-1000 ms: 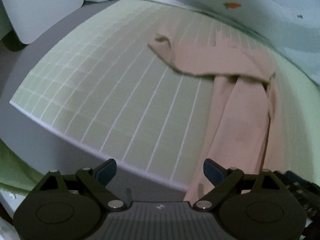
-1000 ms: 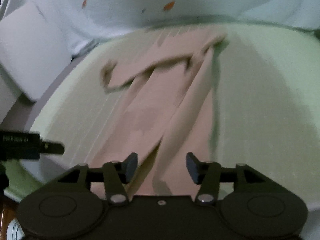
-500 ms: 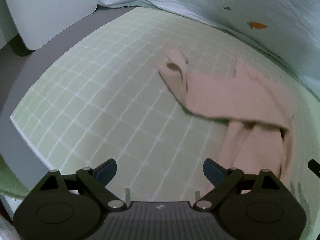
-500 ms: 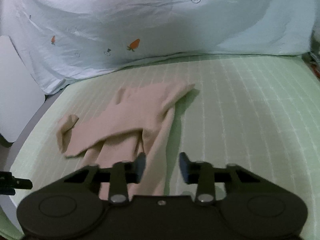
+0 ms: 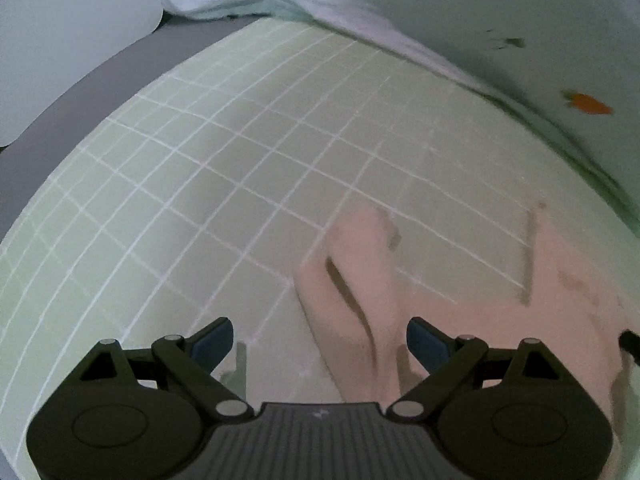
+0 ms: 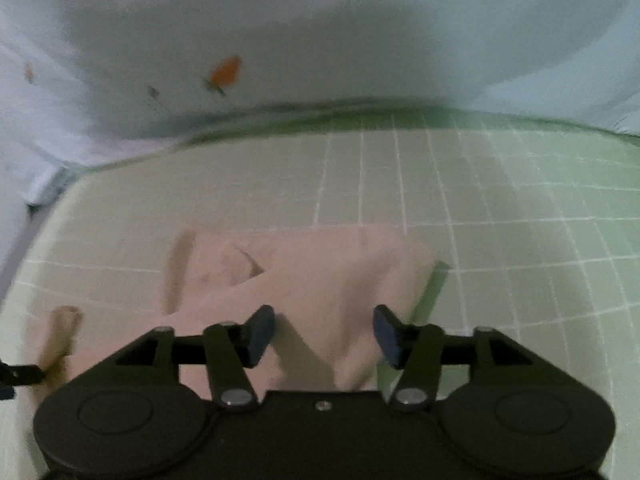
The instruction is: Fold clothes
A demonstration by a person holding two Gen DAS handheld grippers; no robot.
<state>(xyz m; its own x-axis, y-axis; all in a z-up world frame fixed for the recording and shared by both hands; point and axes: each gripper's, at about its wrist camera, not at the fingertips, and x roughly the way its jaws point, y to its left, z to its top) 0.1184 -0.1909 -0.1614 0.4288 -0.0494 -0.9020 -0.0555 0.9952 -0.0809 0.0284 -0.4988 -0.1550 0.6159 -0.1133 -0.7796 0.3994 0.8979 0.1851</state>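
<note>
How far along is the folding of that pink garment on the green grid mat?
Early. The pink garment lies on the grid mat, rumpled, with a sleeve splayed out. Nothing is in hand: left gripper and right gripper both hover open over the cloth. No neat fold shows, so the grasping and folding are left.

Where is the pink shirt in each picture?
Left wrist view: the pink garment fills the lower right, its sleeve reaching between the open left gripper.
Right wrist view: it lies lower centre, just beyond the open right gripper.
Shared landmark: the orange carrot print.
</note>
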